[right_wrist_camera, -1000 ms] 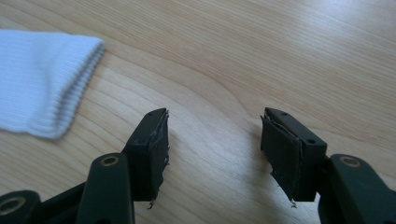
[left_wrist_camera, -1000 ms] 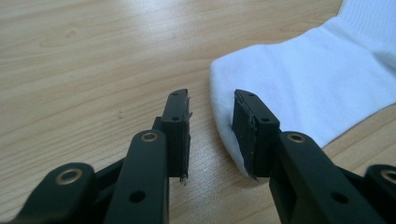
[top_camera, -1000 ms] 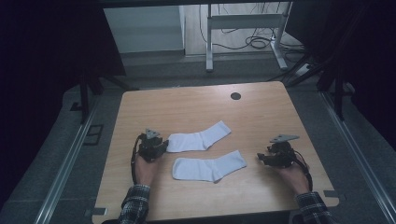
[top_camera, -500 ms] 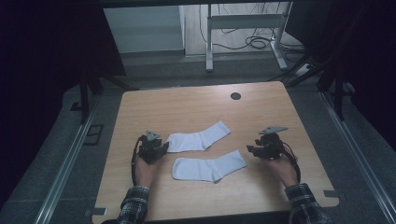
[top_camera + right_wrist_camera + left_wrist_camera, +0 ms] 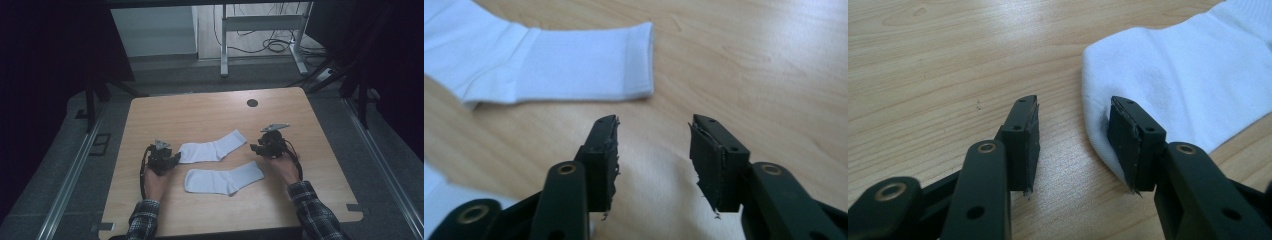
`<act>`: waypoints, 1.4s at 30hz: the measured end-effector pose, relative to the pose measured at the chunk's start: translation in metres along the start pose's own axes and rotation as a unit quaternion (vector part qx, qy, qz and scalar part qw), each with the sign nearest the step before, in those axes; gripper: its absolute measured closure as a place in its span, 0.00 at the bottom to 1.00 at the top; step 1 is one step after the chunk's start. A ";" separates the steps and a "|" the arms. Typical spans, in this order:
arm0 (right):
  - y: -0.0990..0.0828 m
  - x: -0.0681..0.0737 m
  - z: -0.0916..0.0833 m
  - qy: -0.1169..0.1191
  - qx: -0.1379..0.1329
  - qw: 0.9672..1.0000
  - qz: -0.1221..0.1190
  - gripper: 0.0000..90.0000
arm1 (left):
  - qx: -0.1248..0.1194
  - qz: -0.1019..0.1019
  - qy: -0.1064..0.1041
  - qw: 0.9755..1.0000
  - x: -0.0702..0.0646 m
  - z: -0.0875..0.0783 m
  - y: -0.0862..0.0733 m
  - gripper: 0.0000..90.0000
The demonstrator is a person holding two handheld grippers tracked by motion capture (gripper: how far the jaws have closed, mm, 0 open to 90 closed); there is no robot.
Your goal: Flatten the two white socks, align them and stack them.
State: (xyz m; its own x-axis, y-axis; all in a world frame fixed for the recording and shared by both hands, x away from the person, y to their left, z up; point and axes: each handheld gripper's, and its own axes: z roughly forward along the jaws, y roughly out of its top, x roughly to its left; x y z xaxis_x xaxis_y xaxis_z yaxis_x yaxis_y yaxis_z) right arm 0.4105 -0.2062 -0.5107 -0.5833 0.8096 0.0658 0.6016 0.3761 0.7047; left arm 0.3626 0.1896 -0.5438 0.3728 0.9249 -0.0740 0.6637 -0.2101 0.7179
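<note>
The left gripper [image 5: 1074, 145] had just been opening, its jaws part open and empty, straddling the toe edge of the far sock [image 5: 1188, 85], apparently to pinch it. The right gripper [image 5: 654, 160], empty, had been closing short of that sock's cuff. The far sock [image 5: 212, 148] lay mid-table, long axis left-right, cuff tilted far-right; the near sock [image 5: 224, 179] lay parallel.

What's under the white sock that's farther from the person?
The far sock lies flat on the wooden table, so tabletop shows all round it. The patch straight beneath it is covered. The left gripper is at its rounded toe end, fingers apart, one over the edge.
</note>
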 end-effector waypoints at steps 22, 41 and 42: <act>0.021 0.018 0.054 -0.005 0.012 1.000 -0.018 0.88 | -0.003 0.001 -0.023 1.000 -0.004 0.001 0.000 0.81; 0.016 0.020 0.007 0.016 -0.020 0.999 -0.031 0.90 | -0.025 0.029 -0.048 0.998 -0.016 -0.016 0.012 0.95; 0.015 0.020 0.003 0.017 -0.023 0.999 -0.032 0.90 | -0.027 0.030 -0.050 0.998 -0.017 -0.018 0.013 0.95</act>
State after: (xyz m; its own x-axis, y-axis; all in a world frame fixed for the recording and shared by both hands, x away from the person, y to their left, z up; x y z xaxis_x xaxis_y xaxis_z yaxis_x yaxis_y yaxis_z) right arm 0.4100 -0.1829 -0.5009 -0.6378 0.7690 0.0433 0.5379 0.4044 0.7397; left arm 0.3533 0.1772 -0.5207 0.4760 0.8741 -0.0969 0.6030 -0.2442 0.7595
